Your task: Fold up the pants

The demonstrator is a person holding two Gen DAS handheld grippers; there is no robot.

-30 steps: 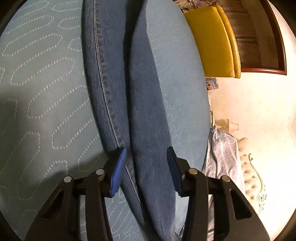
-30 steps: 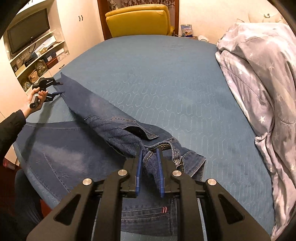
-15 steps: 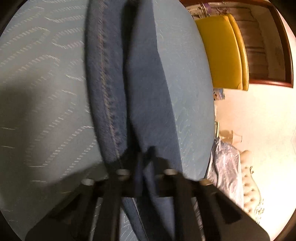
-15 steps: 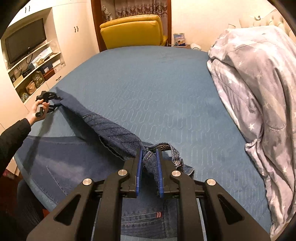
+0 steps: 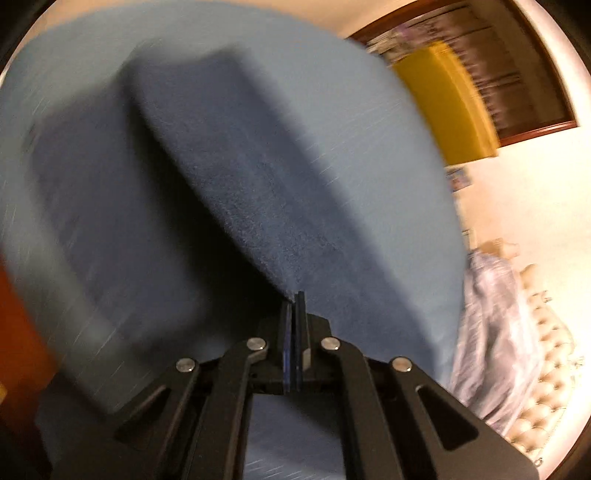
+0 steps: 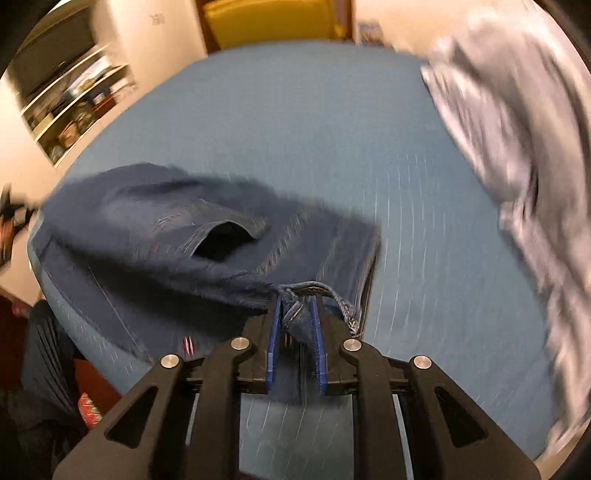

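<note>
Above the blue bed (image 6: 280,110), both grippers held the jeans (image 6: 155,236) aloft, right gripper (image 6: 295,314) clamped on the waistband, left gripper (image 5: 294,299) pinched shut on a corner, likely to spread them for folding.

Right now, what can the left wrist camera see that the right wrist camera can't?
Only the left wrist view shows the left claw, shut on a leg end of the jeans, and a cream tufted headboard. Only the right wrist view shows the right claw gripping the waistband, the open pocket, and wall shelves. Both show the blue bed cover, yellow armchair and grey starry duvet.
</note>
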